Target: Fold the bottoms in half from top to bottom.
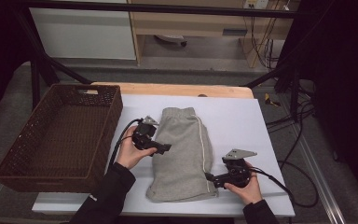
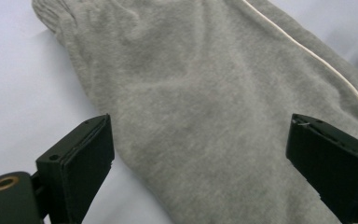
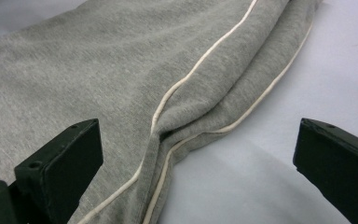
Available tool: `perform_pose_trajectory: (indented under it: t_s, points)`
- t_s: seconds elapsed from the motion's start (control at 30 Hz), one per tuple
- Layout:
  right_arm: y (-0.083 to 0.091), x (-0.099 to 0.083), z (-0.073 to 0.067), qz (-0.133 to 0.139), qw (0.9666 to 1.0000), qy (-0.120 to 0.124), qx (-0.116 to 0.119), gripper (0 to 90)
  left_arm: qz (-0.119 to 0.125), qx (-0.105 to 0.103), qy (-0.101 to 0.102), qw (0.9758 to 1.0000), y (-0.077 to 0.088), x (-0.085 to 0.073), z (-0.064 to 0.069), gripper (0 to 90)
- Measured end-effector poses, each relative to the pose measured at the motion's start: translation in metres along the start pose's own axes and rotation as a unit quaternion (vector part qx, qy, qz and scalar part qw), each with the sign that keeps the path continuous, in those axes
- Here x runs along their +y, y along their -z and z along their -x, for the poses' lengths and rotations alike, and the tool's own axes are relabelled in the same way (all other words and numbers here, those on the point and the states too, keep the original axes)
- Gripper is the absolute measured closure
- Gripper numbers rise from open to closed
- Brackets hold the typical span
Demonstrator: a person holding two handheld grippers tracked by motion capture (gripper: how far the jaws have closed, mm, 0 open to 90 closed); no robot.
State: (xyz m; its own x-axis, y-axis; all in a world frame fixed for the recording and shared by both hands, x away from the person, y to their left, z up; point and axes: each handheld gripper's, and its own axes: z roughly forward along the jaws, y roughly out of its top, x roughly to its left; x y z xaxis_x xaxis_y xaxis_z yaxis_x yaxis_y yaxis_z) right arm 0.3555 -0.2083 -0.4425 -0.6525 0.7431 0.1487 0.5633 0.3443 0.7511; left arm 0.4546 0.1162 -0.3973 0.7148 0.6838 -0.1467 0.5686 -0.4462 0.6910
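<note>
Fleece shorts [image 1: 182, 154], folded flat on the white table [image 1: 242, 121] beside the wicker basket [image 1: 60, 135], look light and floppy (likely to sag), so the left gripper [image 1: 161, 148] and right gripper [image 1: 213, 179], both jaws spread and empty, should pinch opposite folded edges.

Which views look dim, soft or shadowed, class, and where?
High view: dim overall, corners almost black, white table cover brightest. Left gripper view: grey shorts slightly soft, hand-held gripper jaws wide apart. Right gripper view: piping sharp, soft shadow under the fabric's edge.
</note>
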Motion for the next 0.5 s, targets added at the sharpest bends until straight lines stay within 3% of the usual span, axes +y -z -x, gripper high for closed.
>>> perform_pose_trajectory:
  t_s: [0.2,0.5]
  points:
    - [0.001,0.0,0.0,0.002,1.0,0.001,0.001,2.2,-0.005,0.016,-0.008,0.9998,-0.007,0.013,-0.008,8.1]
    - [0.001,0.0,0.0,0.0,1.0,0.002,0.002,2.2,-0.004,0.032,-0.003,0.9995,-0.016,0.029,-0.02,8.2]
